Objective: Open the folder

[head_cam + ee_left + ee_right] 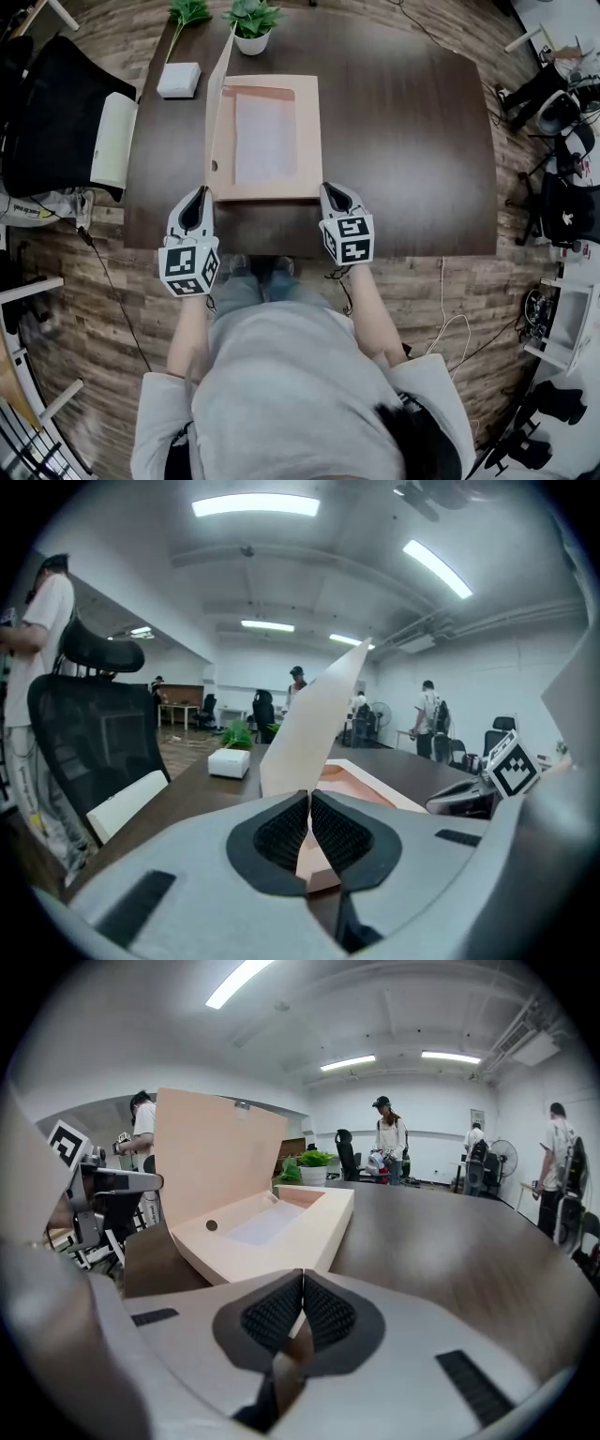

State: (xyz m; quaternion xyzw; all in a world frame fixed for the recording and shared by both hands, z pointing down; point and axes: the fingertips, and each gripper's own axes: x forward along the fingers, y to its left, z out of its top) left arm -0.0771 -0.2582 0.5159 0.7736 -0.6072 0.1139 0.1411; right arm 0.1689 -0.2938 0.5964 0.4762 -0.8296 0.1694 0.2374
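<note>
A peach folder (277, 141) lies on the dark table (412, 141), with a white sheet inside its tray. Its cover (218, 103) stands nearly upright along the left side. My left gripper (200, 199) is shut on the cover's near corner; in the left gripper view the cover (319, 719) rises from between the closed pads (281, 832). My right gripper (333, 192) is shut on the near right corner of the folder's tray (281, 1232), and the cover (211, 1157) stands to its left.
A white box (179, 80) and two potted plants (251, 23) sit at the table's far left. A black office chair (56, 112) stands left of the table. Several people stand far off across the room (389, 1138).
</note>
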